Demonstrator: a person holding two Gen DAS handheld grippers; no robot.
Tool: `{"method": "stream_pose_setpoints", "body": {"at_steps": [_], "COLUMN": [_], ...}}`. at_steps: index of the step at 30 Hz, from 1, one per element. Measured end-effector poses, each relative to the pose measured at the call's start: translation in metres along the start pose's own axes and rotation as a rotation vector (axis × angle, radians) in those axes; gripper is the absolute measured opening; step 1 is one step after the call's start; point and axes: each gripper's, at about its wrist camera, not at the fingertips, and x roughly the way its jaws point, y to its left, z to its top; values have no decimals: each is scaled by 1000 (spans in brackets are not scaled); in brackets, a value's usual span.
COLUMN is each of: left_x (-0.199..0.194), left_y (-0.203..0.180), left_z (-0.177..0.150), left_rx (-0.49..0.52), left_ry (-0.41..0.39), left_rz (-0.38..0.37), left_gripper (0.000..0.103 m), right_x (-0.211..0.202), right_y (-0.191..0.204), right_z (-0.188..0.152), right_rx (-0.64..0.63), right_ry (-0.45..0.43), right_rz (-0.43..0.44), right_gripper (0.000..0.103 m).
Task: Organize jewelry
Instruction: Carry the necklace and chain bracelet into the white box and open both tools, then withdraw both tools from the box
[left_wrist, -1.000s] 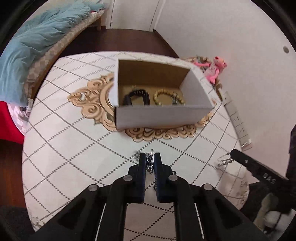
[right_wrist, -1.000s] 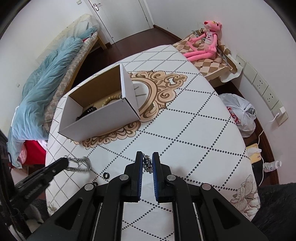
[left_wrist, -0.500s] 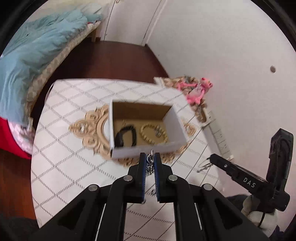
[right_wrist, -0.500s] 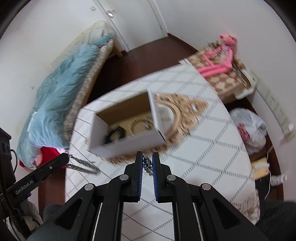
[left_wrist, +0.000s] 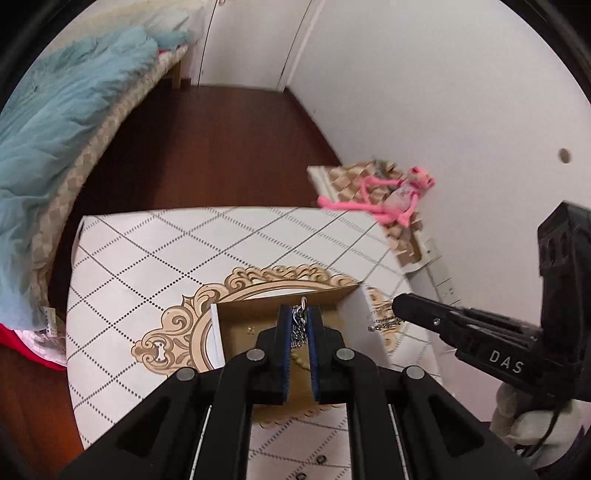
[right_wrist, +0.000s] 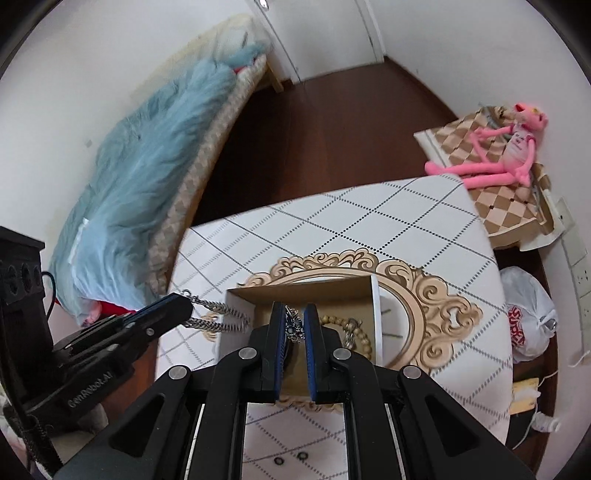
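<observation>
My left gripper (left_wrist: 299, 314) is shut on a silver chain (left_wrist: 298, 325) and holds it over the open cardboard box (left_wrist: 351, 314). In the right wrist view the left gripper (right_wrist: 177, 306) shows at the left with the chain (right_wrist: 218, 317) hanging by the box's left edge. My right gripper (right_wrist: 294, 314) is shut on a small dark beaded piece (right_wrist: 293, 326) above the box (right_wrist: 375, 317). A beige bead bracelet (right_wrist: 354, 332) lies in the box. In the left wrist view the right gripper (left_wrist: 400, 308) shows at the right with a small piece (left_wrist: 384, 321) dangling.
The box stands on a table with a white diamond-pattern cloth (right_wrist: 369, 221) and a gold ornament print. Small dark rings (right_wrist: 290, 458) lie on the cloth near me. A pink plush toy (right_wrist: 495, 158) sits on a checked stand beyond the table. A bed with a blue blanket (right_wrist: 147, 158) is at the left.
Both grippers have lifted and moved forward with their pieces and now hang over the box. The box has come much nearer in both views.
</observation>
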Motion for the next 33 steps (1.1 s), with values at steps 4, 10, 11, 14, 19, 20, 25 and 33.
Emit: {"method": "stream_pose_setpoints", "body": {"at_steps": [4, 10, 11, 14, 19, 20, 25, 33], "left_x": [31, 58, 60, 57, 49, 48, 34, 31], "left_y": [8, 15, 16, 17, 20, 21, 26, 19], "left_z": [6, 11, 12, 14, 15, 14, -5, -46], "left_rx": [6, -31, -36, -40, -34, -32, -45, -31], "left_ry": [65, 152, 154, 140, 120, 116, 65, 77], "left_rz": [16, 94, 110, 160, 272, 306, 376, 450], "left_gripper": [5, 8, 8, 11, 14, 25, 96, 98], "right_x": [36, 79, 82, 82, 65, 61, 50, 43], "right_y": [-7, -23, -26, -31, -26, -23, -17, -21], "right_z": [16, 24, 24, 24, 24, 22, 0, -43], "right_rx": [-11, -2, 1, 9, -21, -35, -95, -121], "right_ry": [75, 197, 209, 208, 158, 147, 125, 120], "right_rz": [-40, -92, -98, -117, -148, -167, -284, -353], "right_gripper": [10, 11, 11, 18, 52, 57, 97, 98]}}
